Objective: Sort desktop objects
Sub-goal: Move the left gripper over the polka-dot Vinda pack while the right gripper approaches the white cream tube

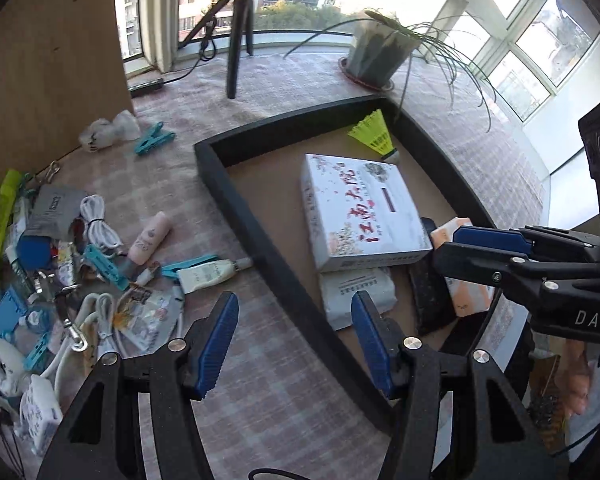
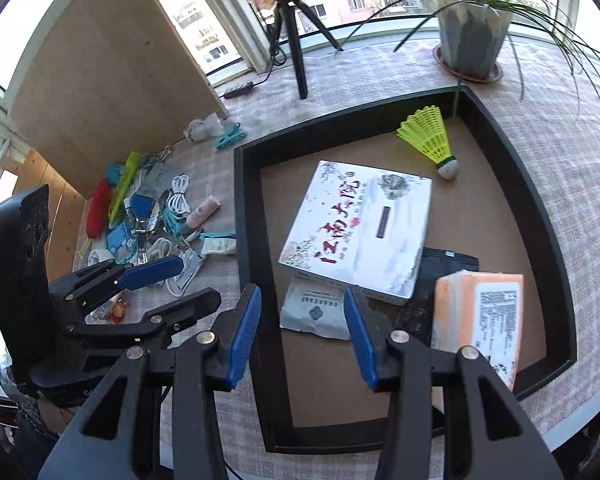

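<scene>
Plastic-wrapped white tube [image 1: 210, 273] ahead-left of the wide-open, empty left claw [image 1: 296, 344] looks light, squashy, slippery: pinch mid-body; right claw [image 2: 302, 334] also open, empty.

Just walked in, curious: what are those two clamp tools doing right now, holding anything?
Left gripper: jaws open, holding nothing.
Right gripper: jaws open, holding nothing.

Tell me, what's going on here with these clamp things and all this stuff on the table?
A person is sorting desk clutter with two hand-held grippers. Both the left gripper and the right gripper have open, empty jaws. The black tray already holds a white box, a yellow shuttlecock and some packets. A pile of clips, cables and tubes still waits beside it.
</scene>
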`<state>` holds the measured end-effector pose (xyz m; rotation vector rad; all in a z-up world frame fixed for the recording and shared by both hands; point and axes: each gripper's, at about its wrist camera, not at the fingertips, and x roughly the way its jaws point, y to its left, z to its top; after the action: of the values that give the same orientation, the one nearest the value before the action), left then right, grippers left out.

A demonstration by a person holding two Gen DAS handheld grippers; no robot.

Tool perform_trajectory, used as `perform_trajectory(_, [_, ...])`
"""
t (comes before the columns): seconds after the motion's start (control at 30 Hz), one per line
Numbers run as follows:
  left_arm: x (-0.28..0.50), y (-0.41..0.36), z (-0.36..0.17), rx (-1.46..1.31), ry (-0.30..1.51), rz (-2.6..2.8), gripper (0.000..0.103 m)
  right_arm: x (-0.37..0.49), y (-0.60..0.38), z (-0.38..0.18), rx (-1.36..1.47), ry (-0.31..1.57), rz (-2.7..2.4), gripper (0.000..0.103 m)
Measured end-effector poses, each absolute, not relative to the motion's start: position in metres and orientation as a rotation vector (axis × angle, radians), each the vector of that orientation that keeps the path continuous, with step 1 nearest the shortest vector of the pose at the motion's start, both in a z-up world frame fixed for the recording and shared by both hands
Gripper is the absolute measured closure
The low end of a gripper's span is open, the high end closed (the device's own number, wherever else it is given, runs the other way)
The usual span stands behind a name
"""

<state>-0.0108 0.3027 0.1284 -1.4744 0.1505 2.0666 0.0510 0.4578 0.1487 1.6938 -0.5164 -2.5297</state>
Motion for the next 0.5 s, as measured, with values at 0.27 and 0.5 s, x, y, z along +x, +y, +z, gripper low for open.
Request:
perform_trajectory(0.27, [-0.022, 0.166, 0.115, -1.601, 0.068, 2.280, 0.045, 0.013, 0.383, 0.130, 1.716, -0.350, -2.371, 0.059])
perform_trajectory(0.5, [-0.019, 0.070, 0.101, -1.727, -0.180, 2.370, 0.038, -0.011, 0.344, 0.105, 1.777, -0.345, -2.241, 0.059])
